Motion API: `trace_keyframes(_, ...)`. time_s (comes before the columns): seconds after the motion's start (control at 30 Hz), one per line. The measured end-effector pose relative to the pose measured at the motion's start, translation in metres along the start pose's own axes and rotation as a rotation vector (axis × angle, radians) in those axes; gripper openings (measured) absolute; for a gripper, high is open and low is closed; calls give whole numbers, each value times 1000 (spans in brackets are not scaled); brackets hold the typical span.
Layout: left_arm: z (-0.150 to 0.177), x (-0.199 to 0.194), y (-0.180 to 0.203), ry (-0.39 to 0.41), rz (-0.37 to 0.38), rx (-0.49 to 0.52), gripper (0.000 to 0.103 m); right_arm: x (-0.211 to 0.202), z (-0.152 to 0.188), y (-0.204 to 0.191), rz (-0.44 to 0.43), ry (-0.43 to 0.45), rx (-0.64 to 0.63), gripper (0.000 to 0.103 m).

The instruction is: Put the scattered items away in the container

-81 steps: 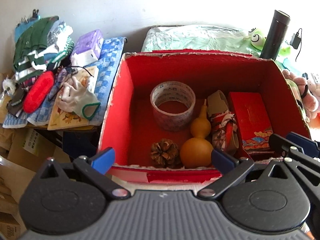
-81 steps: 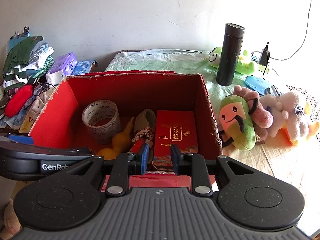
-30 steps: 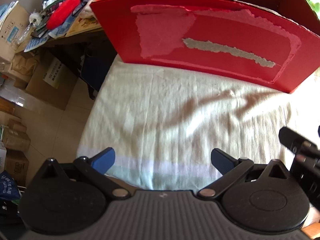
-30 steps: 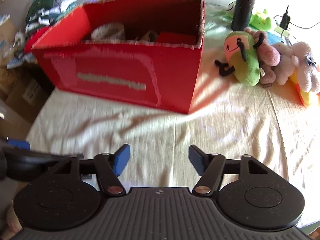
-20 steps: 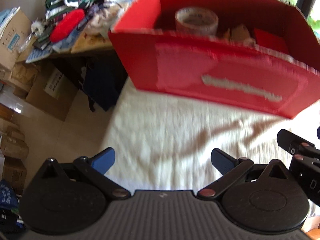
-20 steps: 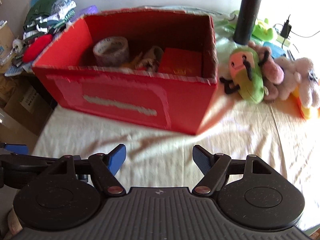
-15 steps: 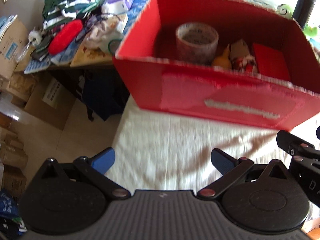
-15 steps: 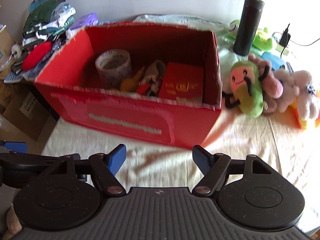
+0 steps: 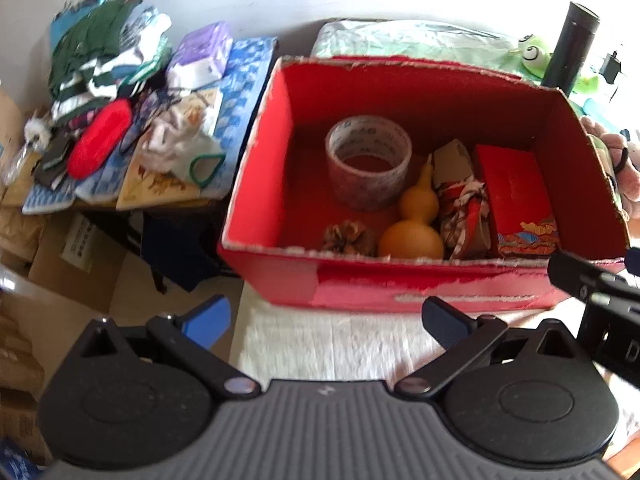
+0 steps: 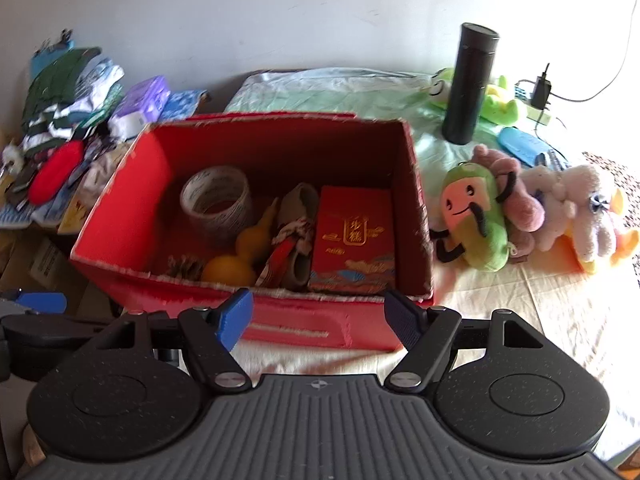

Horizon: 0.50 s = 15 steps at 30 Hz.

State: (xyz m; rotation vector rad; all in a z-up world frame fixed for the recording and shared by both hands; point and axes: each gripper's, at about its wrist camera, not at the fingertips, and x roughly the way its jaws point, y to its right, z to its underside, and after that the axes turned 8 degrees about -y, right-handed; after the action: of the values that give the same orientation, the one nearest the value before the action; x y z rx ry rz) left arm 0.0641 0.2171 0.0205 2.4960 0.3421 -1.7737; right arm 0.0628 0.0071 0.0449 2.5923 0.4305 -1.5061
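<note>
A red cardboard box stands on a cream cloth. It holds a tape roll, a yellow gourd, a pinecone, a patterned bundle and a red packet. My left gripper is open and empty, in front of the box. My right gripper is open and empty, just in front of the box's near wall.
Plush toys lie right of the box, with a black flask and a charger behind them. Folded clothes, a red pouch and papers lie on a side table at left. Cardboard cartons stand below.
Both grippers have risen and tilted up from the cloth, so the box interior shows again. Since 2.7 s ago the right gripper has opened.
</note>
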Motion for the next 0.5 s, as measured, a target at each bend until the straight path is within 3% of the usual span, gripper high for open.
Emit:
trace_keyframes(0.17, -16, -6, 3, 25, 28, 24, 102, 0, -13, 5, 12, 27, 61, 76)
trace_keyframes(0.3, -28, -13, 8, 68, -5, 29, 102, 1, -24, 8, 30, 49, 85, 76)
trace_keyframes(0.5, -40, -10, 8, 64, 13, -4, 102, 4, -36, 8, 55, 74, 85, 76)
